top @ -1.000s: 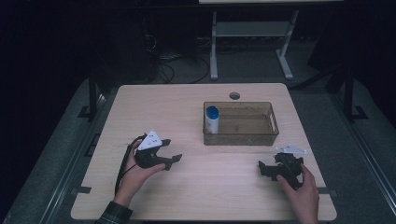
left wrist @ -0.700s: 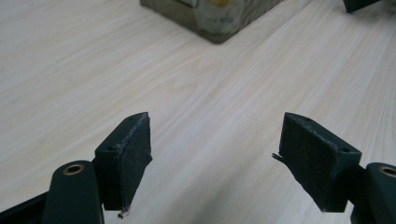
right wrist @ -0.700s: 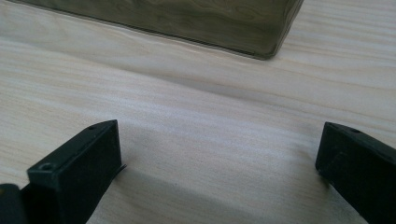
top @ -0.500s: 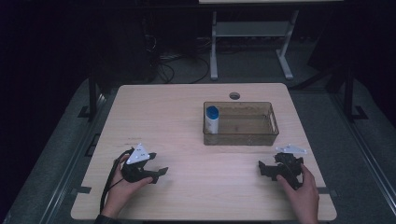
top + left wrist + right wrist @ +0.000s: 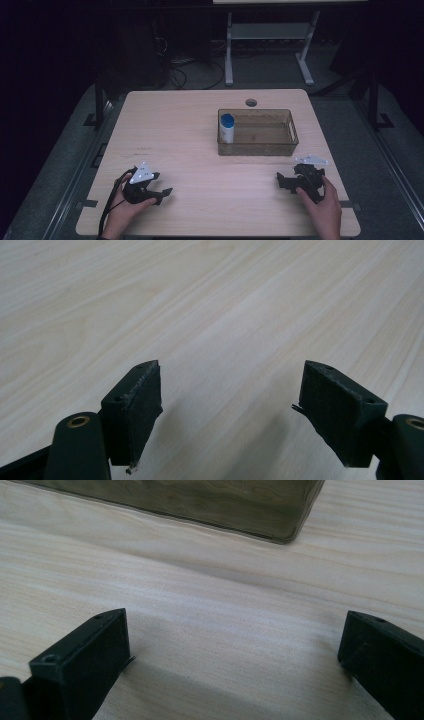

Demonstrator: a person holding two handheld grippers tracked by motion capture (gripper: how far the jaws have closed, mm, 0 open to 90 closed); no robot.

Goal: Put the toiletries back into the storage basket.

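Dim lab or test room, bare wooden table (image 5: pixel 200 125), floor cables (image 5: pixel 185 65), metal stand legs (image 5: pixel 229 50)

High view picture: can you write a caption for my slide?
Two open grippers, left and right, rest on a wooden table near a clear bin holding a blue-capped bottle.

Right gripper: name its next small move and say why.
Probably a short reach forward and left toward the white bottle with the blue cap, which stands upright in the left end of the clear bin. The right gripper rests open and empty on the table, just short of the bin's near right corner; the left gripper lies farther away.
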